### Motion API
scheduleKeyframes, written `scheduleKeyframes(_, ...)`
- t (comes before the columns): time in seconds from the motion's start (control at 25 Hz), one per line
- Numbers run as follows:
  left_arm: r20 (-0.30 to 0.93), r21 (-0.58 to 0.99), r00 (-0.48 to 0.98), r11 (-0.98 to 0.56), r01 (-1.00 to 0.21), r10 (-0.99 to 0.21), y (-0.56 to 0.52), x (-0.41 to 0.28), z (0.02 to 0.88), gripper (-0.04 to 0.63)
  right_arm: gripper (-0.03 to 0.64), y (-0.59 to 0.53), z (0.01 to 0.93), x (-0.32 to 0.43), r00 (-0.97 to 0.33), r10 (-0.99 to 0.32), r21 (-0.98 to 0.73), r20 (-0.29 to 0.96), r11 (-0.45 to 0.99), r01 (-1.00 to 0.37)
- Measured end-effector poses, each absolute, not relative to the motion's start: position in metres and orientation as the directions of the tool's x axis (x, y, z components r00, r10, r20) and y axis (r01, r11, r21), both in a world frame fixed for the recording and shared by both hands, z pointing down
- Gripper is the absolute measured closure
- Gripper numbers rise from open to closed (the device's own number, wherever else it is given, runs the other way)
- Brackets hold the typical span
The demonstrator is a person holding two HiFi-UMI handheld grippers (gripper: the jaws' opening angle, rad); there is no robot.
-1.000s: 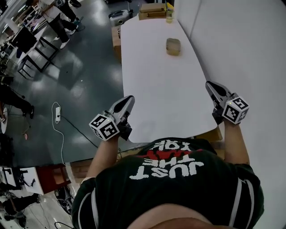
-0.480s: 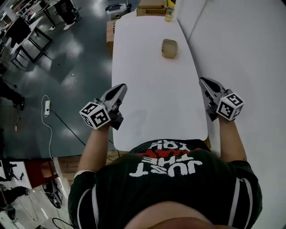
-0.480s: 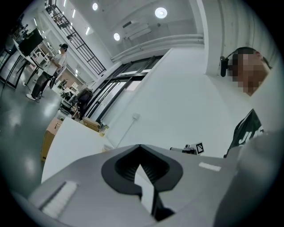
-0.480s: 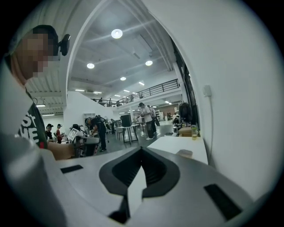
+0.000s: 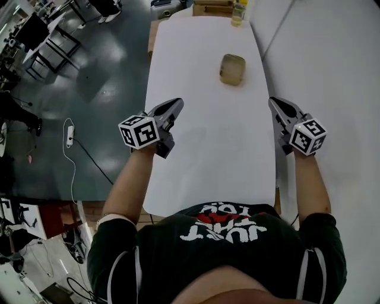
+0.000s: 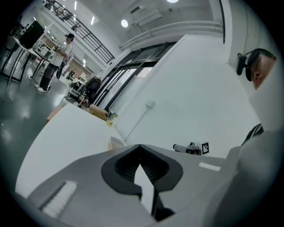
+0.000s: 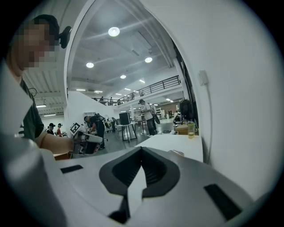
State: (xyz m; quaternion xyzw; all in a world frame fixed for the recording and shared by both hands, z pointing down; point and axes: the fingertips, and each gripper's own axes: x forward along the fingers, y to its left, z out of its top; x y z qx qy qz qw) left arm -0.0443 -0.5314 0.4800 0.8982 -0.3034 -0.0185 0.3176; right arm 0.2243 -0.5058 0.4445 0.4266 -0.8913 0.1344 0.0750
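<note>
Hovering over the white tabletop: the left tool is sitting above its left edge and the right tool above its right edge, both with jaws pressed together and gripping nothing. The tan block is lying farther up the tabletop, ahead of both tools, nearer the right tool and touching neither. A bottle is standing at the far end.

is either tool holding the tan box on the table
No, the tan box sits alone on the white table, well ahead of the left tool and the right tool, both shut and empty.
</note>
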Motion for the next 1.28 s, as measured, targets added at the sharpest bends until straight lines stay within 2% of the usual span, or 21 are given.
scheduleKeyframes(0.36,0.207,0.64,0.856,-0.596,-0.484,-0.473,-0.546,-0.033,0.51,0.597,0.611,-0.468,0.47,0.193,-0.553,-0.787,-0.168,0.275,0.527,-0.833)
scheduleKeyframes(0.56,0.256,0.684,0.865,-0.55,-0.478,-0.432,-0.638,0.015,0.549,0.594,0.611,-0.534,0.501,0.208,-0.562,-0.769,-0.183,0.305,0.532,-0.827)
scheduleKeyframes(0.88,0.284,0.787,0.884,-0.437,-0.436,-0.37,-0.698,0.057,0.601,0.511,0.611,-0.55,0.535,0.208,-0.559,-0.763,-0.217,0.326,0.515,-0.829)
scheduleKeyframes(1.08,0.278,0.847,0.893,-0.348,-0.401,-0.353,-0.727,0.071,0.623,0.434,0.611,-0.558,0.543,0.203,-0.566,-0.757,-0.238,0.327,0.514,-0.824)
scheduleKeyframes(1.28,0.244,0.887,0.903,-0.295,-0.355,-0.352,-0.737,0.086,0.614,0.422,0.611,-0.557,0.537,0.203,-0.573,-0.75,-0.245,0.329,0.519,-0.819)
